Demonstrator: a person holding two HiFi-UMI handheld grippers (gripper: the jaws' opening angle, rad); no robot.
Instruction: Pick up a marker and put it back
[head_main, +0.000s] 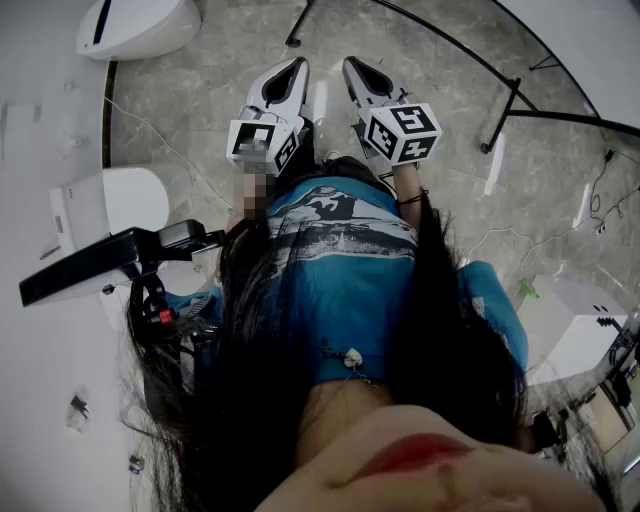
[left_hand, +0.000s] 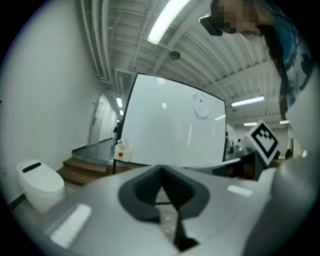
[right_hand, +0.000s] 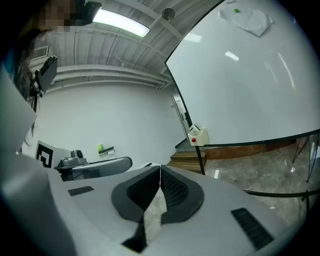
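Note:
No marker shows in any view. Both grippers are held out in front of a person's body, above a marble floor. In the head view the left gripper (head_main: 298, 64) and the right gripper (head_main: 351, 64) sit side by side, each with its marker cube near the hands. Both are shut, tips touching, with nothing between them, as the left gripper (left_hand: 161, 168) and right gripper (right_hand: 160, 168) views also show. A large whiteboard (left_hand: 170, 125) (right_hand: 240, 85) stands ahead. A small white box with a red dot (left_hand: 121, 150) (right_hand: 197, 136) hangs at its lower left corner.
The whiteboard's black stand legs (head_main: 505, 100) spread over the floor at right. A white rounded unit (head_main: 140, 25) (left_hand: 37, 182) sits at far left, wooden steps (left_hand: 85, 170) behind it. A black flat device (head_main: 100, 265) juts out at left, and a white box (head_main: 575, 325) stands at right.

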